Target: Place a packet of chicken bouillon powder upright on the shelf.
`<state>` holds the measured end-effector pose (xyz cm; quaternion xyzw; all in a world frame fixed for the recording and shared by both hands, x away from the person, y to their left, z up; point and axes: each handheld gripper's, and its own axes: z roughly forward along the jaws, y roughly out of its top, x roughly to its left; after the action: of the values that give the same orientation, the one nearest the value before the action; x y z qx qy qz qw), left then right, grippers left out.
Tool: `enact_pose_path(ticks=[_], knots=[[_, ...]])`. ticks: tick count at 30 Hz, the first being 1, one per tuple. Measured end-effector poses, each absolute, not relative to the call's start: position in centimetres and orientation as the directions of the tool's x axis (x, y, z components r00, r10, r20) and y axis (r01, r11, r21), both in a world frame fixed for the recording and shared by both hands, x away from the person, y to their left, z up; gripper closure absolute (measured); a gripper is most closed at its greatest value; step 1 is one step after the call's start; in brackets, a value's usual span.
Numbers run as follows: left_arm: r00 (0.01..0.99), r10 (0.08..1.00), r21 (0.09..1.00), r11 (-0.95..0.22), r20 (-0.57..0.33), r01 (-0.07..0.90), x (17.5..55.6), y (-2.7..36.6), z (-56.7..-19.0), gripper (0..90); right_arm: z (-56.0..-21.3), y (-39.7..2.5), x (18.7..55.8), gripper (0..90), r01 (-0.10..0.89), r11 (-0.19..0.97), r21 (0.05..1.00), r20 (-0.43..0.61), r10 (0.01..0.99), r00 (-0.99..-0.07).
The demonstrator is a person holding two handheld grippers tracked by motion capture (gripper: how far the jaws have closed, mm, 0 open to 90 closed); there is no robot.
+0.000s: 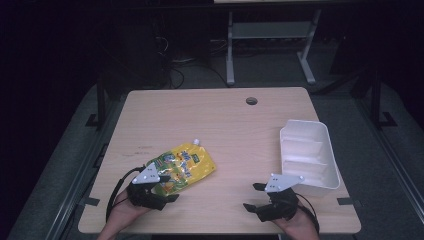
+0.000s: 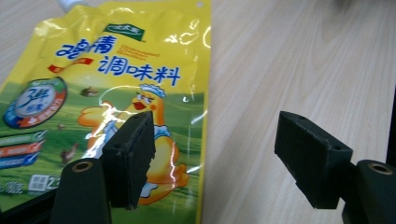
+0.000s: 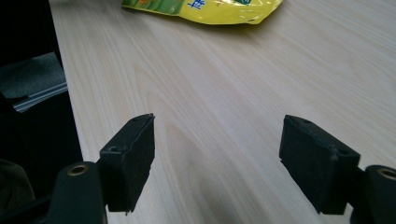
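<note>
A yellow and green spouted seasoning pouch (image 1: 182,167) lies flat on the wooden table (image 1: 225,120), left of centre. My left gripper (image 1: 165,189) sits at the pouch's near end and is open. In the left gripper view the pouch (image 2: 116,88) shows a cartoon chicken and a white cap at the top; my left gripper (image 2: 215,128) has one jaw over the pouch's lower right edge and the other over bare wood. My right gripper (image 1: 253,196) rests near the front right, open and holding nothing. In its own view my right gripper (image 3: 217,123) faces bare wood, with the pouch (image 3: 210,7) far ahead.
A white plastic bin (image 1: 307,152) with inner dividers stands at the right edge, just beyond my right hand. A cable hole (image 1: 251,101) sits at the table's far side. The table's front edge (image 3: 70,107) runs close beside the right gripper, dark floor beyond.
</note>
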<state>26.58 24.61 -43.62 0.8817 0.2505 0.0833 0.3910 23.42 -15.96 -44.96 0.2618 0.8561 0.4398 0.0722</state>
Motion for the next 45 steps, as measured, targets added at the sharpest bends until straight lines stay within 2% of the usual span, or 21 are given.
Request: enact_pose_path(ticks=[6,9,16,24,34,40,45], knots=[[0.830,0.554,0.742,-0.532,-0.059,0.408,27.1,25.5,-43.8,30.5,-45.2,-15.4,23.4,26.4,0.387,0.495,0.778,0.108,0.502,-0.858],[0.798,0.600,0.753,-0.503,-0.050,0.425,27.5,26.1,-43.7,32.6,-45.1,-15.2,23.3,26.5,0.395,0.474,0.787,0.130,0.498,-0.857],[0.766,0.641,0.753,-0.482,-0.045,0.448,28.2,26.7,-44.1,37.5,-44.9,-14.2,23.9,26.5,0.409,0.453,0.792,0.156,0.498,-0.853],[0.757,0.652,0.743,-0.489,-0.037,0.458,28.6,26.8,-44.6,44.7,-44.4,-12.2,26.5,28.5,0.428,0.461,0.778,0.167,0.504,-0.847],[0.735,0.678,0.735,-0.490,-0.016,0.469,29.2,26.8,-44.8,64.2,-42.8,-6.6,31.7,31.3,0.464,0.521,0.716,0.130,0.554,-0.822],[0.730,0.683,0.732,-0.490,-0.016,0.474,29.3,26.9,-44.9,67.2,-42.7,-4.6,34.5,33.1,0.520,0.519,0.679,0.152,0.593,-0.790],[0.729,0.685,0.733,-0.486,-0.019,0.476,29.3,27.0,-45.0,68.2,-43.6,-3.9,36.3,40.2,0.574,0.501,0.647,0.195,0.620,-0.760]])
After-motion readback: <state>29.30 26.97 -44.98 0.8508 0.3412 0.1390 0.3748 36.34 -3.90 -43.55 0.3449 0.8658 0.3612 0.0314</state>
